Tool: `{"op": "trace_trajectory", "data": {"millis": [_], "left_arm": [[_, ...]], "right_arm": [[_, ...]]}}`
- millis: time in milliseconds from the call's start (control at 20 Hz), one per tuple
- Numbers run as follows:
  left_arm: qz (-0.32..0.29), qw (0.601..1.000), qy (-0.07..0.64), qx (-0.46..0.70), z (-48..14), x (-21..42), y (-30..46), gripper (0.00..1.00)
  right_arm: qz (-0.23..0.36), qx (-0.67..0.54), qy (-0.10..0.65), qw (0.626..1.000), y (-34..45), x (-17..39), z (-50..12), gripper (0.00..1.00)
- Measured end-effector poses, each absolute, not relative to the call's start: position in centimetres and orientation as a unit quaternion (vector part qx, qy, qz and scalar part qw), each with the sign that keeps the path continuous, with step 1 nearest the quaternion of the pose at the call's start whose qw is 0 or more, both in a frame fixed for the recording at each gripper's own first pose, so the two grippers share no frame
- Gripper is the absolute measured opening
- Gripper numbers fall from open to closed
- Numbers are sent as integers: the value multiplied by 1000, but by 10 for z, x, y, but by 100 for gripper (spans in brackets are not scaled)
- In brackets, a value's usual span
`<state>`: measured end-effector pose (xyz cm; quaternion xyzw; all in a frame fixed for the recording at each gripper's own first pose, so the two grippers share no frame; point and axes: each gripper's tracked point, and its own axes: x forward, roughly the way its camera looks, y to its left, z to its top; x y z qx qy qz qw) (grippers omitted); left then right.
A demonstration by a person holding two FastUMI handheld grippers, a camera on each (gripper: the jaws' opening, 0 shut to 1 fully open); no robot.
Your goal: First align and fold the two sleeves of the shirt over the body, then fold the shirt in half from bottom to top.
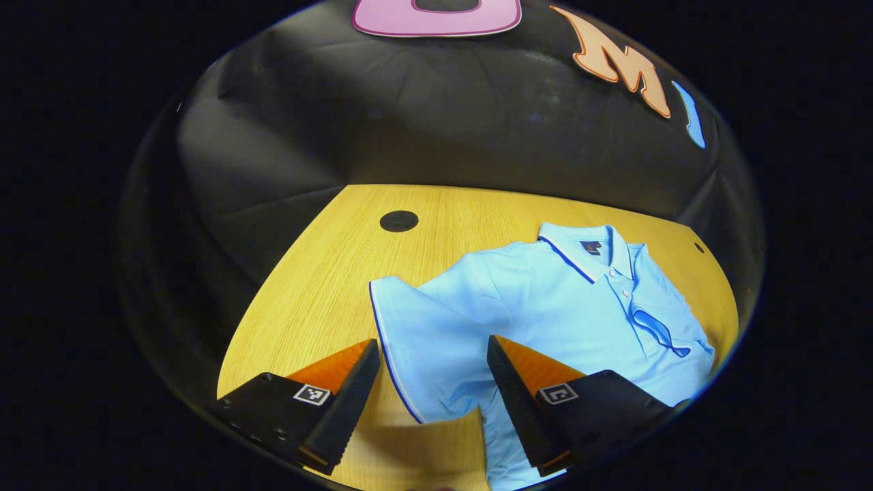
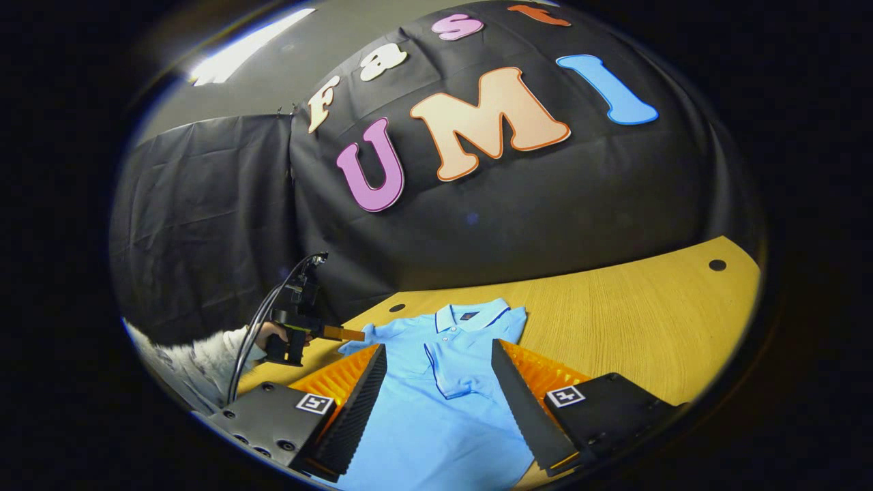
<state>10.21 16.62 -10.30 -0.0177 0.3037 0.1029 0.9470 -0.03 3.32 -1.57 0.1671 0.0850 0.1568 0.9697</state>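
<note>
The fingers (image 1: 368,389) of the left gripper (image 1: 433,382) are seen spread wide apart in the left gripper view, with nothing held between them. Between them, lower down on the table (image 1: 327,273), the near sleeve (image 1: 423,341) of a light blue polo shirt (image 1: 566,307) is spread flat, its dark-trimmed cuff edge lying close to one finger. The shirt is laid face up, with the collar (image 1: 580,249) toward the far side and a chest pocket (image 1: 658,331) visible. A dark round hole cover (image 1: 399,221) is set into the table beyond the shirt.

In the right gripper view, the fingers (image 2: 361,402) of the right gripper (image 2: 440,395) are likewise held wide apart and empty above the shirt body (image 2: 443,409), which is framed between them. The collar (image 2: 470,316) is seen at the far end. Near the shirt's far sleeve (image 2: 358,337), the other gripper (image 2: 300,327) is held by a hand (image 2: 269,334) in a pale sleeve (image 2: 198,365).
</note>
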Motion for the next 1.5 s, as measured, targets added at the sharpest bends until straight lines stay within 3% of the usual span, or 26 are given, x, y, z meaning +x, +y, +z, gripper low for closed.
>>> {"op": "trace_trajectory", "data": {"millis": [200,600,650,850,900,950,1150,1250,1500], "left_arm": [[100,946,309,-22,-109,101,166,94],[106,941,321,-9,-116,97,173,82],[105,941,322,-9,-117,96,175,73],[94,943,320,-12,-117,96,171,54],[89,945,315,-17,-116,98,168,54],[88,945,315,-20,-114,99,164,34],[89,946,310,-25,-113,101,160,7],[95,949,299,-32,-111,103,161,0],[88,961,261,-33,-86,110,154,0]], "right_arm": [[148,169,77,971,26,0,-13,97],[143,205,70,966,19,-2,-6,97],[143,206,68,966,18,-3,-5,97],[140,199,63,968,16,-3,-3,97],[141,199,63,968,17,-3,-3,97],[142,198,63,968,15,-3,-4,97],[144,193,62,968,14,-4,-4,97],[144,192,63,969,14,-4,-4,97],[144,190,65,969,13,-4,-6,97]]}}
